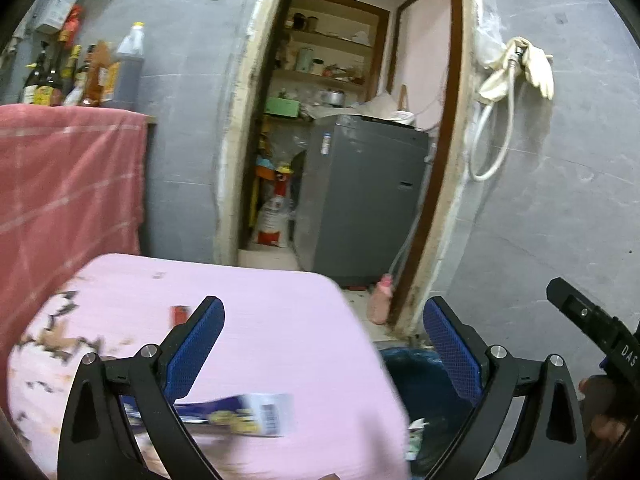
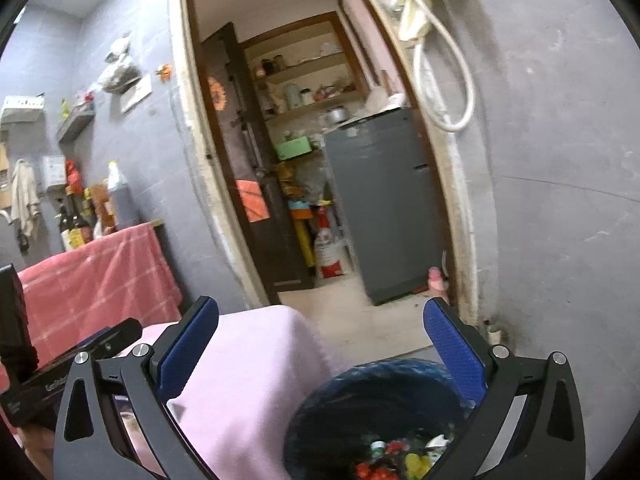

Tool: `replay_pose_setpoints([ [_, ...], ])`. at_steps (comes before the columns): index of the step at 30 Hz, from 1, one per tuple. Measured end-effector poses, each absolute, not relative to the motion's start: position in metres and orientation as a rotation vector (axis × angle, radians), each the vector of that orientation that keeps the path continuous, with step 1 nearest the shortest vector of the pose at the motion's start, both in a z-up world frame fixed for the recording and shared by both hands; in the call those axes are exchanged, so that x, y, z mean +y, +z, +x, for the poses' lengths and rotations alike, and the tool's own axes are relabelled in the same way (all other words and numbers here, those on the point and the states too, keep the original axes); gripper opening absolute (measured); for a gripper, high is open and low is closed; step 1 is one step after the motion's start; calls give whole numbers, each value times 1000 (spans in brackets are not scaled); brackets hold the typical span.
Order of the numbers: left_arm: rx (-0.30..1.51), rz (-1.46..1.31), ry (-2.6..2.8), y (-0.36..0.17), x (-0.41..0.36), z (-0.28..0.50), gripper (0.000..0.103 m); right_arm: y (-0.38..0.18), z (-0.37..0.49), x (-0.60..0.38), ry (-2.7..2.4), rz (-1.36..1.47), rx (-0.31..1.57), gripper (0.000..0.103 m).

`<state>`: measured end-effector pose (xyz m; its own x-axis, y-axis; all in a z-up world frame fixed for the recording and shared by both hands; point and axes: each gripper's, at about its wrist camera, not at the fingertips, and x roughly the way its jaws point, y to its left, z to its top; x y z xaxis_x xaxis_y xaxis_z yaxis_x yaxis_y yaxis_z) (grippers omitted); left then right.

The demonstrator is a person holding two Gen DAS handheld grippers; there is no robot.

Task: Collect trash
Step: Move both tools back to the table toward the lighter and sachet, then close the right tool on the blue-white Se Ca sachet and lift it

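Before me a grey wall (image 1: 560, 160) frames a doorway with a grey appliance (image 1: 360, 200) inside, and below it my desk (image 1: 280, 340) lies under a pink cloth, with the dark-lined trash bin (image 2: 340, 400) just beside its corner, colourful scraps at its bottom. A blue-and-white wrapper (image 1: 240, 416) lies on the pink cloth, low between the fingers of my left gripper (image 1: 324, 316), untouched by them. Both my left gripper and my right gripper (image 2: 320, 316) are spread wide and grasp nothing.
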<state>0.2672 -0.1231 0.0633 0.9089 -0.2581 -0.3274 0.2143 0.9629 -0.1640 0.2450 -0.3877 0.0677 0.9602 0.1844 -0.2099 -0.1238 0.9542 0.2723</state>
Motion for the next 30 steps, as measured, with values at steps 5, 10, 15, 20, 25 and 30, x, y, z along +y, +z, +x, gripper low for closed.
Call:
replay_pose_setpoints([
  [5, 371, -123, -166, 56, -75, 264, 99, 64, 257, -356, 223, 239, 265, 103],
  [10, 398, -127, -86, 42, -30, 261, 99, 55, 275, -316, 300, 202, 330, 103],
  [15, 440, -137, -17, 26, 5, 258, 99, 44, 284, -280, 375, 139, 411, 103],
  [20, 480, -157, 34, 12, 34, 251, 99, 30, 288, -240, 511, 42, 500, 103],
  [25, 537, -205, 74, 3, 54, 252, 99, 12, 289, -205, 603, -61, 575, 103],
  [30, 583, -242, 124, 2, 69, 256, 99, -1, 292, -181, 623, -145, 630, 103],
])
